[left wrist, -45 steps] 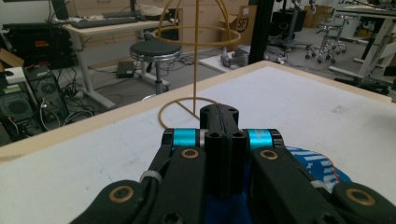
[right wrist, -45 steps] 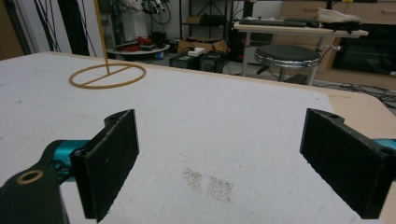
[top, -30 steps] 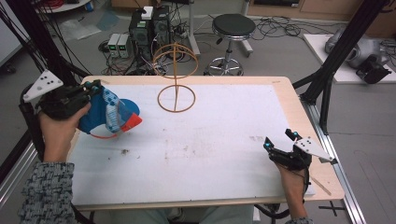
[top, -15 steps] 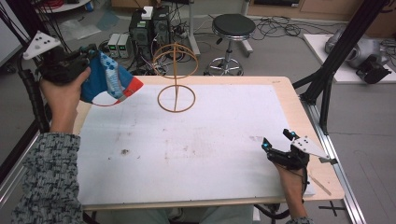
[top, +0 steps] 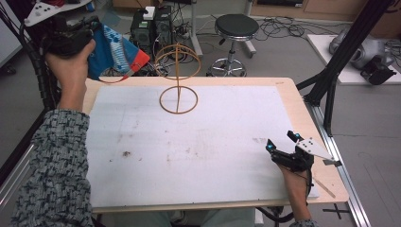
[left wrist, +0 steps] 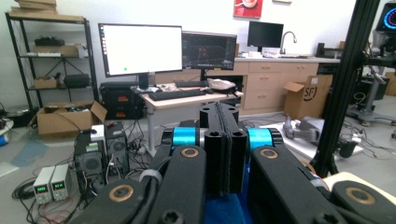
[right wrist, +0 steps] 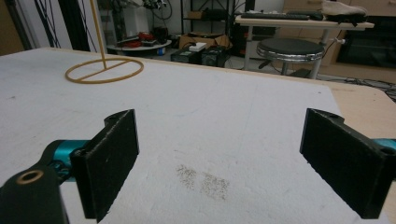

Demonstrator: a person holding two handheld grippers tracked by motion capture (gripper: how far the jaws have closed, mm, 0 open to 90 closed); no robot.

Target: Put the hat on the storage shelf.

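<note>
The blue, white and red fabric cap (top: 113, 54) is already picked up, clamped in the left gripper (top: 87, 35) high beyond the desk's (top: 283, 87) far-left corner, not yet hung on the tan wire stand (top: 178, 78); the right gripper (top: 281, 146) rests spread apart.

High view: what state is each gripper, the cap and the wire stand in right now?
Left gripper: shut on the cap, raised past the table's far-left corner.
Cap: blue, white and red, held in the air.
Wire stand: upright on the table, nothing on it.
Right gripper: open, low over the table.
</note>
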